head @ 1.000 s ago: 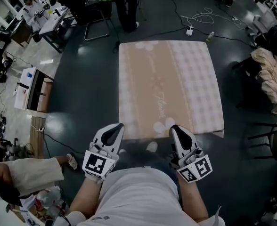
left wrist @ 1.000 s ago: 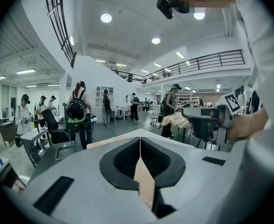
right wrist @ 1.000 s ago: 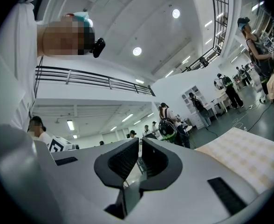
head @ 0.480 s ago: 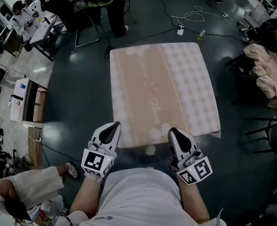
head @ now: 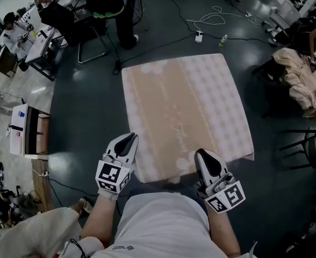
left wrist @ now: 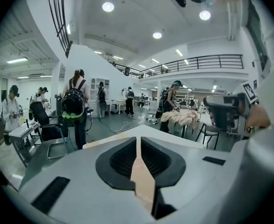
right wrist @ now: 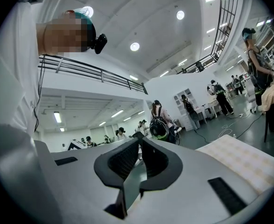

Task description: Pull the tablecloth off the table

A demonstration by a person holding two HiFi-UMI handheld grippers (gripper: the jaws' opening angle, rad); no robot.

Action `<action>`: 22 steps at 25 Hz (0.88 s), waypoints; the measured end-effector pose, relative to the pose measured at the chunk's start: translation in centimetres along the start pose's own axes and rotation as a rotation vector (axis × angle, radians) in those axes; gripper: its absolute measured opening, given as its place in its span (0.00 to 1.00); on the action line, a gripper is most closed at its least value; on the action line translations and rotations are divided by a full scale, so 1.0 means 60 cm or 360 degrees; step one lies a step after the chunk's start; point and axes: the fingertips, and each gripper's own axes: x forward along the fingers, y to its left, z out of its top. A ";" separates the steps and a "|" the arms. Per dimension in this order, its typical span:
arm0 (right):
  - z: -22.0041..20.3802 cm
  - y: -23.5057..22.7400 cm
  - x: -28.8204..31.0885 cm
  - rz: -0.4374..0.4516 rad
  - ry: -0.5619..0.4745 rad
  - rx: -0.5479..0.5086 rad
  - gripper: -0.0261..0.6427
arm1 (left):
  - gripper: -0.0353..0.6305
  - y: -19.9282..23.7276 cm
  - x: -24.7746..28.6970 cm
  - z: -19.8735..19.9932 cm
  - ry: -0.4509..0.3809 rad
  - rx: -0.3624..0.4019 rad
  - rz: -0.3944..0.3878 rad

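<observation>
Both tongs are closed at the near edge of the tablecloth. The left tongs (head: 129, 137) pinch a tan strip of it, which shows in the slit between their jaws in the left gripper view. The right tongs (head: 202, 153) are shut with only a dull grey sliver in their slit, so I cannot tell whether cloth is caught there. The tablecloth (head: 185, 101), beige down its left half and pale checked on its right, lies flat over the whole counter, which it hides, and nothing stands on it. It looks thin, light and limp, so it should slide off with little effort. It will probably bunch and fold rather than travel as a sheet, and a thin hem could slip from smooth jaws. The best hold is likely the near hem close to its two corners, hands well apart, so the pull stays even. Around it is dark floor (head: 88, 117). A heap of cream fabric (head: 306, 85) lies to the far right, and cables (head: 214, 20) lie beyond the far edge.
</observation>
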 end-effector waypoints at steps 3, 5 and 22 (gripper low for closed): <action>0.002 -0.008 0.024 -0.0047 0.0017 0.0001 0.09 | 0.07 0.045 0.035 -0.009 0.0023 -0.0013 -0.0005; 0.002 -0.012 0.037 -0.0082 0.0026 -0.0004 0.09 | 0.10 0.075 0.061 -0.016 0.0038 -0.0023 -0.0004; -0.043 -0.012 0.070 -0.0507 0.0190 -0.0015 0.09 | 0.43 0.382 0.331 -0.153 0.0343 -0.0175 0.0148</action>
